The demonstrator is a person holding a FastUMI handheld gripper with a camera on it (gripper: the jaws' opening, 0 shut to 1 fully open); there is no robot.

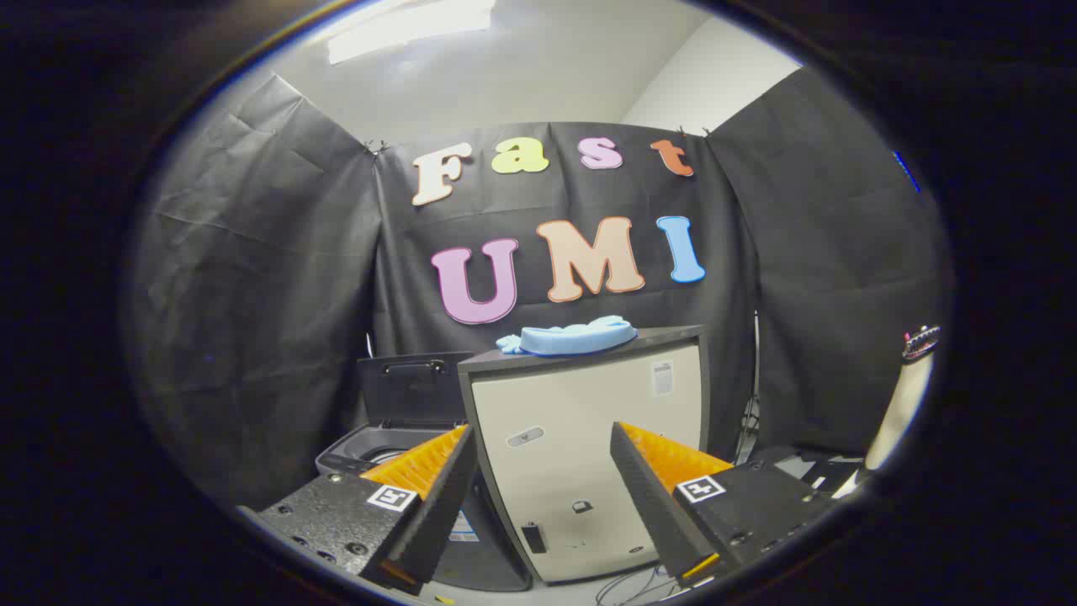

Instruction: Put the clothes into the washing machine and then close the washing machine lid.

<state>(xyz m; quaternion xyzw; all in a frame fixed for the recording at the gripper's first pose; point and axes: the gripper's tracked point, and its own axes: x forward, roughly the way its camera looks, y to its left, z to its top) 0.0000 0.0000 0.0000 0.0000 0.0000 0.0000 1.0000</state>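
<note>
A folded light-blue garment lies on top of a beige cabinet with a dark top, straight ahead of and above my fingers. To the cabinet's left stands a small grey washing machine, its dark lid raised upright at the back and the tub mouth partly hidden behind my left finger. My gripper is open, with nothing between its fingers, well short of the cabinet front.
Black cloth walls close the booth on the left, back and right. A pale upright object stands at the far right. Cables lie on the floor by the cabinet's base.
</note>
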